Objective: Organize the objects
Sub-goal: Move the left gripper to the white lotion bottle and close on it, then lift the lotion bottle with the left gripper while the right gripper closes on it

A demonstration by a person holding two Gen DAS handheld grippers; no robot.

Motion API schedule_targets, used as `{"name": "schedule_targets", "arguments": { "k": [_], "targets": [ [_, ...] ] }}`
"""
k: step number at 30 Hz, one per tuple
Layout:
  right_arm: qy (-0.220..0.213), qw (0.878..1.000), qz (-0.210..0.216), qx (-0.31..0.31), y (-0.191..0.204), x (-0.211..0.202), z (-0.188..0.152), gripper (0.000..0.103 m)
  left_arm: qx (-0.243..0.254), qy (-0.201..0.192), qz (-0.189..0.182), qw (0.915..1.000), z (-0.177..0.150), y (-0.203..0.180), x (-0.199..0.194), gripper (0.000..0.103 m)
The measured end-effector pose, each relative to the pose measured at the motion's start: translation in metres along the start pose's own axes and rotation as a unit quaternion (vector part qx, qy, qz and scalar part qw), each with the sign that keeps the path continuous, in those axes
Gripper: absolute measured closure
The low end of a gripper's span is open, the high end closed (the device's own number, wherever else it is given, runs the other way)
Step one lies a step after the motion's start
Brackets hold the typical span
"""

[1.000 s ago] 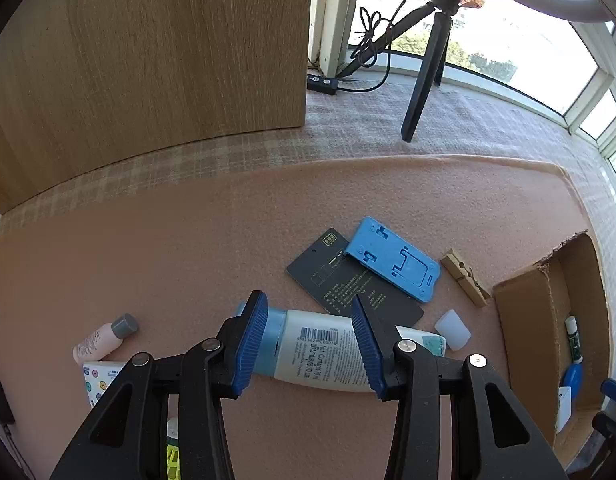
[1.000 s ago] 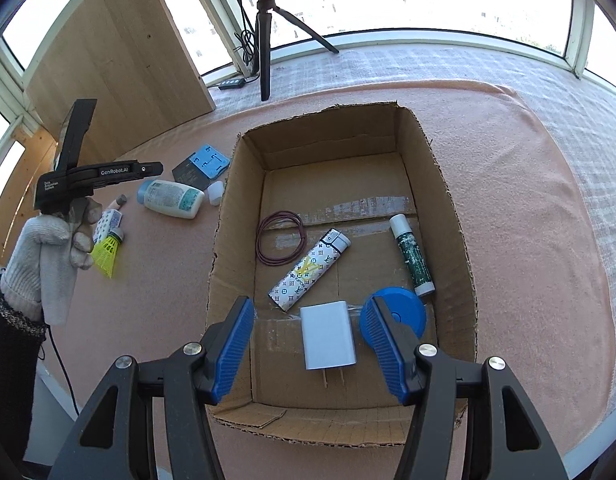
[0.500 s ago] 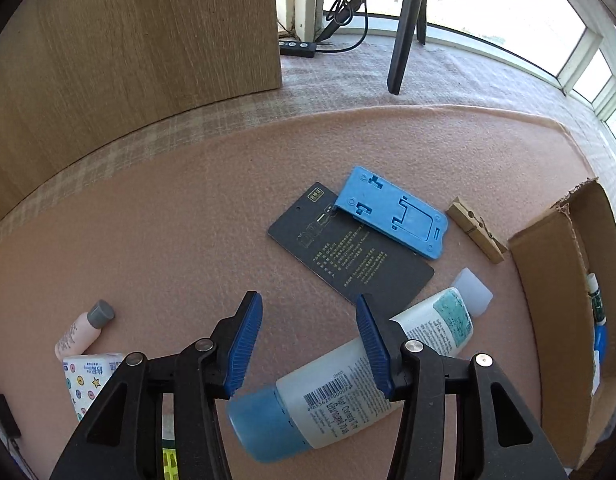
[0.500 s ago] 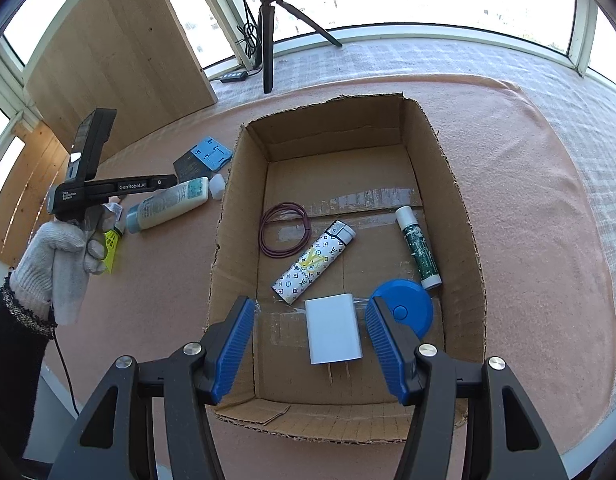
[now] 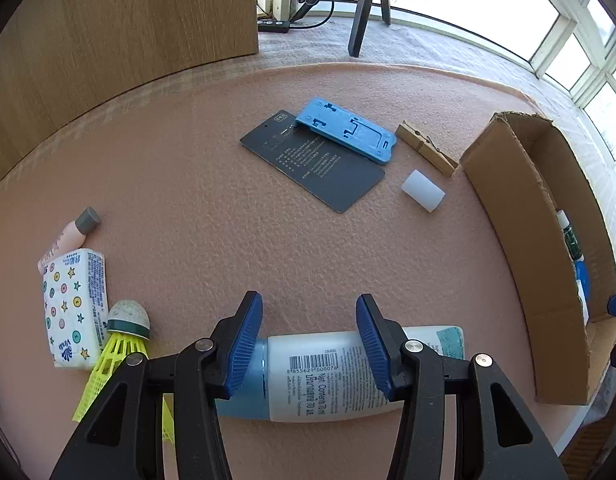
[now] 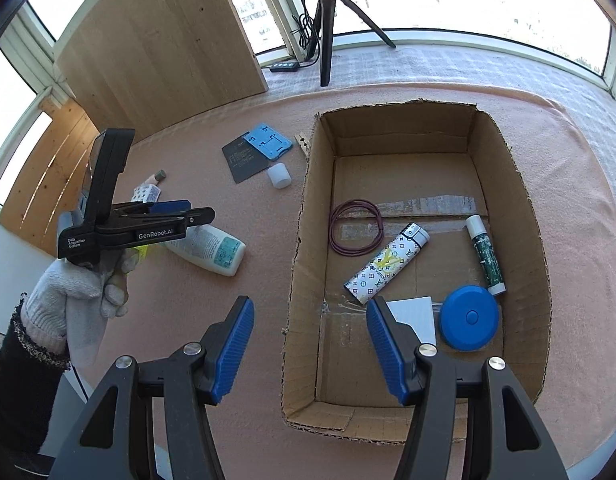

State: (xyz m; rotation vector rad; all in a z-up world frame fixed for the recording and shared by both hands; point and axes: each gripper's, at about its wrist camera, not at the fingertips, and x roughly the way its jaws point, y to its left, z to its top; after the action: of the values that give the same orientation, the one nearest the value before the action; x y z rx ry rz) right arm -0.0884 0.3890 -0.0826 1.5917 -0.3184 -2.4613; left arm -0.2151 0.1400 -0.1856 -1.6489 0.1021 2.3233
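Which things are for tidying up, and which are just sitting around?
For tidying: white lotion bottle with blue cap, blue plastic phone stand, white cylindrical cap, brown cardboard box.

Just around: black tripod, wooden board.

A broad stretch of the pink mat (image 5: 196, 184) lay bare between the dark card (image 5: 312, 164) with the blue holder (image 5: 348, 130) and the lotion bottle (image 5: 320, 372), giving open passage there. The left margin was crowded by a tissue pack (image 5: 74, 304), a shuttlecock (image 5: 116, 352) and a small pink bottle (image 5: 68, 236), while a clothespin (image 5: 426, 147) and a white cap (image 5: 422, 191) lay near the cardboard box (image 6: 304, 248). Inside the box the far half of the floor was bare; a cord loop (image 6: 354, 226), patterned lighter (image 6: 388, 270), glue stick (image 6: 486, 254), blue disc (image 6: 470, 316) and white adapter (image 6: 416, 314) filled the near half.
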Motion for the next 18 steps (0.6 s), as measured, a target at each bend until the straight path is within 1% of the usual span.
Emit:
{"name": "schedule_targets", "arguments": {
  "k": [3,7,10,14,18],
  "targets": [
    [0.003,1.0,0.012,-0.008,0.011,0.002,0.0,0.048,-0.011,0.004,-0.013,0.9998,-0.015,0.001,-0.004,0.051],
    [0.011,0.999,0.035,-0.036,0.033,0.002,-0.005,0.048,-0.021,-0.009,-0.007,0.9997,-0.024,0.01,-0.019,0.051],
    [0.023,0.997,0.054,-0.056,0.053,0.009,-0.013,0.048,-0.025,-0.011,-0.005,0.9996,-0.029,0.021,-0.028,0.051],
    [0.04,0.994,0.071,-0.074,0.076,0.025,-0.025,0.048,-0.035,-0.001,-0.021,0.9992,-0.037,0.034,-0.033,0.051],
    [0.055,0.992,0.081,-0.073,0.086,0.039,-0.032,0.048,-0.04,0.003,-0.04,0.9984,-0.053,0.039,-0.041,0.051]
  ]
}}
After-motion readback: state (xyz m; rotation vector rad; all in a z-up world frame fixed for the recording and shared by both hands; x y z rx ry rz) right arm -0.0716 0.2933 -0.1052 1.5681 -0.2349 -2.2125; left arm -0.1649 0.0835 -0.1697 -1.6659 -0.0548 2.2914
